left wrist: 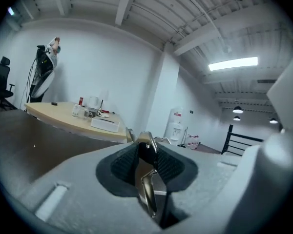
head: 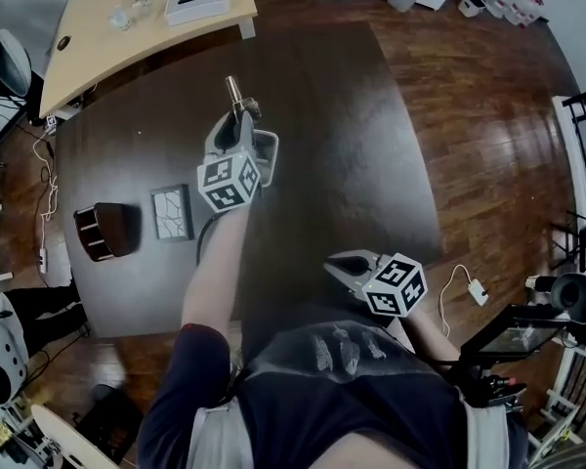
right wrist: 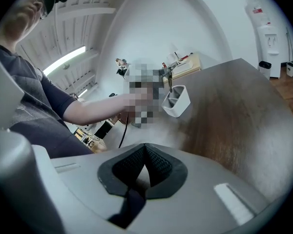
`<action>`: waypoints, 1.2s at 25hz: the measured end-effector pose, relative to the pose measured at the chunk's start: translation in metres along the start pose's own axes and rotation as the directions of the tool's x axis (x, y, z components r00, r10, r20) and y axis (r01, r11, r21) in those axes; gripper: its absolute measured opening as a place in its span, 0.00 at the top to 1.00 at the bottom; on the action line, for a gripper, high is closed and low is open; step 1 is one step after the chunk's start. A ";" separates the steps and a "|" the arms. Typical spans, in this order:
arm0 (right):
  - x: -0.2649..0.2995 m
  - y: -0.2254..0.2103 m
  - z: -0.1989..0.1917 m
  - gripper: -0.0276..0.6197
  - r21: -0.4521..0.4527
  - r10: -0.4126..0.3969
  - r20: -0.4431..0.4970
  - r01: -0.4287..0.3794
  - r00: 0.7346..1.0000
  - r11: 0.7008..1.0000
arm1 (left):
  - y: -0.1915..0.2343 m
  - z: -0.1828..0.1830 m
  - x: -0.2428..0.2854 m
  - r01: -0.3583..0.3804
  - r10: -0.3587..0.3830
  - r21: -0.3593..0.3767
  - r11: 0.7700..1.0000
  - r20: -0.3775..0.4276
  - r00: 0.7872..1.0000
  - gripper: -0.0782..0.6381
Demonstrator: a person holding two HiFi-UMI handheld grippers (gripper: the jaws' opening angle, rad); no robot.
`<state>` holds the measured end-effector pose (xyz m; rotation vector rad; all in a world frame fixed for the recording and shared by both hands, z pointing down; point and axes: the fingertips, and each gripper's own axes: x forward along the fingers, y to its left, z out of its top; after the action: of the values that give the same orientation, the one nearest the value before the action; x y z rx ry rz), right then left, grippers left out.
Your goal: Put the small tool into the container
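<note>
My left gripper [left wrist: 147, 152] clamped on small silver metal tool [left wrist: 149, 186], white plastic container [head: 267, 152] at its 5 o'clock, my right gripper [right wrist: 145, 148] pinched together, empty, dark wooden table [head: 371, 145].

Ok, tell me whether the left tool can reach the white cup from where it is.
Probably yes: the left tool, shut on a metal clipper, is right beside the white cup, with nothing between them and the cup's top open.

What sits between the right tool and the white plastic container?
Nothing. Only bare dark wooden tabletop lies between the right tool and the white plastic container, as the head view and right gripper view show.
</note>
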<state>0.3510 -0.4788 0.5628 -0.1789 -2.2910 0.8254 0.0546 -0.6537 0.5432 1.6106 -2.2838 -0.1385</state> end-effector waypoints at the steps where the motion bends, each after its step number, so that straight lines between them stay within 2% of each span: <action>1: -0.002 0.000 0.001 0.96 -0.006 0.002 0.004 -0.002 1.000 1.000 | 0.000 -0.004 0.001 -0.020 0.020 0.031 0.999 0.002 1.000 0.77; 3: -0.008 -0.001 0.005 0.96 -0.024 0.006 0.006 -0.006 1.000 1.000 | -0.005 -0.014 0.003 -0.046 0.047 0.134 0.990 -0.004 0.999 0.77; 5: -0.018 -0.002 0.005 0.96 -0.042 0.004 0.000 -0.004 1.000 0.999 | -0.015 -0.027 0.002 -0.064 0.066 0.236 0.970 0.001 0.998 0.77; 10: -0.019 0.001 -0.002 0.96 -0.037 0.007 -0.002 -0.007 1.000 0.999 | -0.019 -0.038 -0.005 -0.081 0.067 0.374 0.924 0.051 0.996 0.76; 14: -0.010 0.000 0.000 0.96 -0.037 0.002 -0.015 -0.002 1.000 0.999 | -0.015 -0.045 -0.013 -0.066 0.056 0.389 0.919 0.037 0.998 0.75; 22: -0.006 0.003 0.019 0.96 -0.070 0.007 0.012 -0.006 1.000 0.998 | -0.017 -0.072 -0.024 -0.002 0.040 0.417 0.909 -0.083 0.996 0.73; 27: -0.004 0.006 0.024 0.96 -0.081 0.004 0.021 -0.002 1.000 0.997 | -0.014 -0.083 -0.031 0.063 -0.006 0.379 0.923 -0.149 0.989 0.73; 30: -0.006 0.004 0.037 0.96 -0.076 0.006 0.059 -0.002 0.998 0.997 | -0.018 -0.081 -0.033 0.117 -0.048 0.401 0.909 -0.178 0.983 0.62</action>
<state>0.3309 -0.4969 0.5360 -0.1956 -2.3801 0.7552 0.1075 -0.6200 0.6067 1.8375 -2.2166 0.4718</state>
